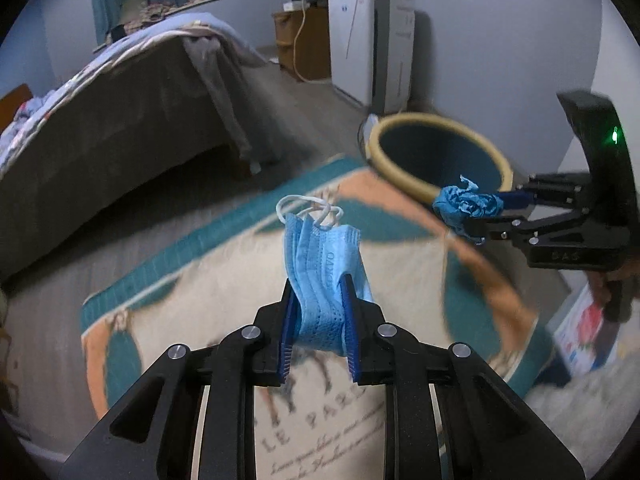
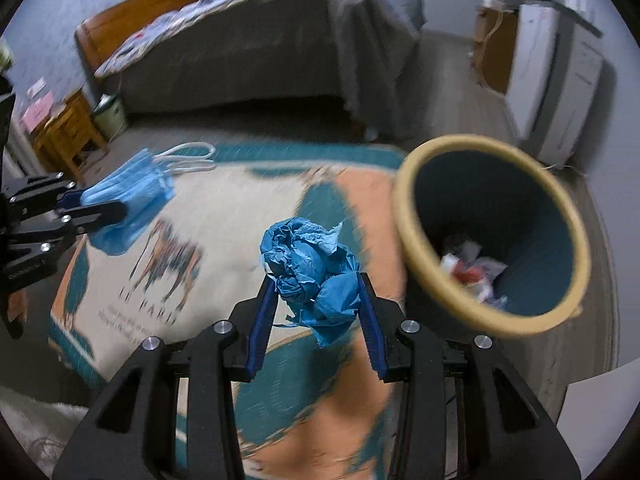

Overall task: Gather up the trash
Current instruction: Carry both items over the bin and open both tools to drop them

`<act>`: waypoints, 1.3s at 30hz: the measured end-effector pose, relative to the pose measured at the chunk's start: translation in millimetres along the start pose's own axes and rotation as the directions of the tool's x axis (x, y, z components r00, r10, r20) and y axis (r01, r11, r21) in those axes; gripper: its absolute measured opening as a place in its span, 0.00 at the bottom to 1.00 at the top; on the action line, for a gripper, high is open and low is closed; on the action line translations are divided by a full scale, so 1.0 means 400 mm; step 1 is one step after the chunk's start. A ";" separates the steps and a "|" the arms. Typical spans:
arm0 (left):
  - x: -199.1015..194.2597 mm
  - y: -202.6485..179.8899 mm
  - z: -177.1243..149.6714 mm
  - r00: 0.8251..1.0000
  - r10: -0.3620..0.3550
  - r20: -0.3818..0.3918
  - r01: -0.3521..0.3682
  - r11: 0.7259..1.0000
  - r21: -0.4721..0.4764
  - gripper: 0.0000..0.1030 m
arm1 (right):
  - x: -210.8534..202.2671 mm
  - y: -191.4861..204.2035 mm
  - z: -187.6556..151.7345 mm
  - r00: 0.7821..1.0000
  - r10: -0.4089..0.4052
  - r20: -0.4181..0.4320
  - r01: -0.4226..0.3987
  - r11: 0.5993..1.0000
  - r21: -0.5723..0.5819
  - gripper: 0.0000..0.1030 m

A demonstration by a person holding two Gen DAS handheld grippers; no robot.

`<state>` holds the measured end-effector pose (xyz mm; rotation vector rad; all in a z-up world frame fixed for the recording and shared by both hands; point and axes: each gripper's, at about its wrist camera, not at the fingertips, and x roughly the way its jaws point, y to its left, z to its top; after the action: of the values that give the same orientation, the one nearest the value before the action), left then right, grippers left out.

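Note:
My left gripper (image 1: 318,292) is shut on a light blue face mask (image 1: 324,264) with white ear loops, held above the rug. It also shows in the right wrist view (image 2: 124,204) at the left. My right gripper (image 2: 318,284) is shut on a crumpled blue paper ball (image 2: 316,268), held above the rug just left of the bin. The ball also shows in the left wrist view (image 1: 466,204), close to the bin's rim. The round bin (image 2: 408,216) has a tan rim, a dark teal inside and several scraps of trash at its bottom; it also shows in the left wrist view (image 1: 404,172).
A patterned rug (image 2: 224,208) in cream, teal and orange covers the floor. A bed (image 2: 248,60) stands behind it. A wooden nightstand (image 2: 68,128) is at the far left. A white cabinet (image 2: 556,80) stands by the wall behind the bin. A printed box (image 1: 580,332) lies at the right.

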<state>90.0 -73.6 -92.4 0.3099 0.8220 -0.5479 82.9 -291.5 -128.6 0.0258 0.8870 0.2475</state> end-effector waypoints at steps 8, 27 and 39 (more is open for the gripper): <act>0.048 -0.052 0.142 0.998 -0.051 0.034 0.051 0.999 0.009 0.22 | -0.040 -0.183 0.051 0.993 -0.101 0.062 0.092 0.988 0.124 0.38; 0.275 -0.252 0.338 0.987 -0.160 0.005 0.160 0.985 0.065 0.22 | -0.003 -0.458 0.049 0.984 -0.172 0.033 0.155 0.942 0.299 0.39; 0.388 -0.329 0.366 0.990 -0.138 -0.028 0.140 0.984 0.107 0.26 | 0.050 -0.500 0.072 0.986 -0.164 0.006 0.152 0.927 0.344 0.40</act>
<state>189.4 -301.8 -122.3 0.3597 0.8391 -0.7224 158.0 -478.9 -150.5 0.2811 0.8841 -0.0611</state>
